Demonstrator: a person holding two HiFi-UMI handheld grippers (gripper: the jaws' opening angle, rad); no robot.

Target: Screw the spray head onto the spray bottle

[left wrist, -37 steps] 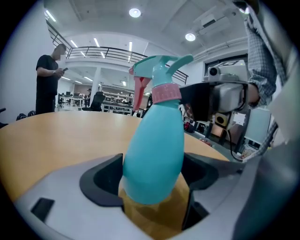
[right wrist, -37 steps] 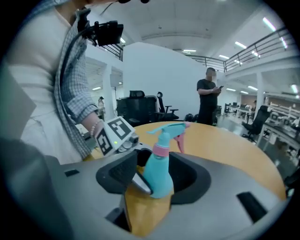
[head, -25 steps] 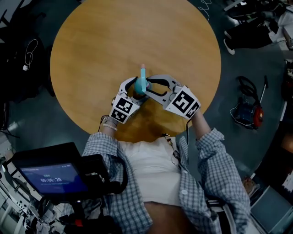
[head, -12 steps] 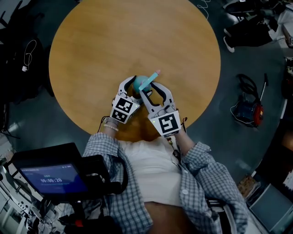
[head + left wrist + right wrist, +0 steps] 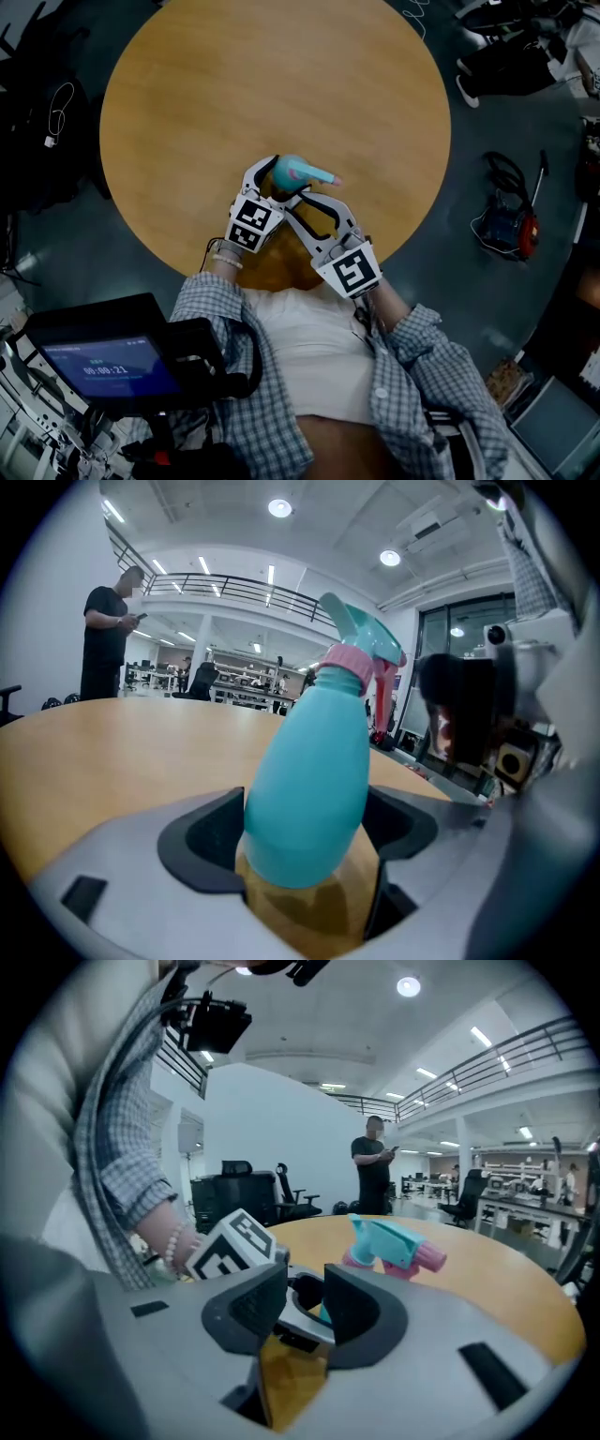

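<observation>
Teal plastic makes up the pear-shaped spray bottle (image 5: 309, 780), which stands near the near edge of the round wooden surface (image 5: 272, 84), in front of the person. The left gripper (image 5: 305, 850) pinches the bottle's wide base between its dark pads, and the body leans a little to the right in that gripper's own view. On the neck sits the teal trigger spray head (image 5: 364, 635) with its pink collar (image 5: 342, 658). How far it is threaded on cannot be told. From above, its pink nozzle points toward the right edge.

The right gripper (image 5: 302, 1288) comes in from the near-right. Its jaws have just been closing, yet they stand part-way apart with nothing pinched. Through the gap show only a finger of the left gripper and a sliver of teal. The head lies above and beyond these jaws, slightly to their right, so I judge the right gripper must rise to the collar, clear of the left finger.

A person in dark clothes (image 5: 372, 1171) stands beyond the far edge. A red-and-black tool (image 5: 511, 230) lies on the floor well off the right edge.
</observation>
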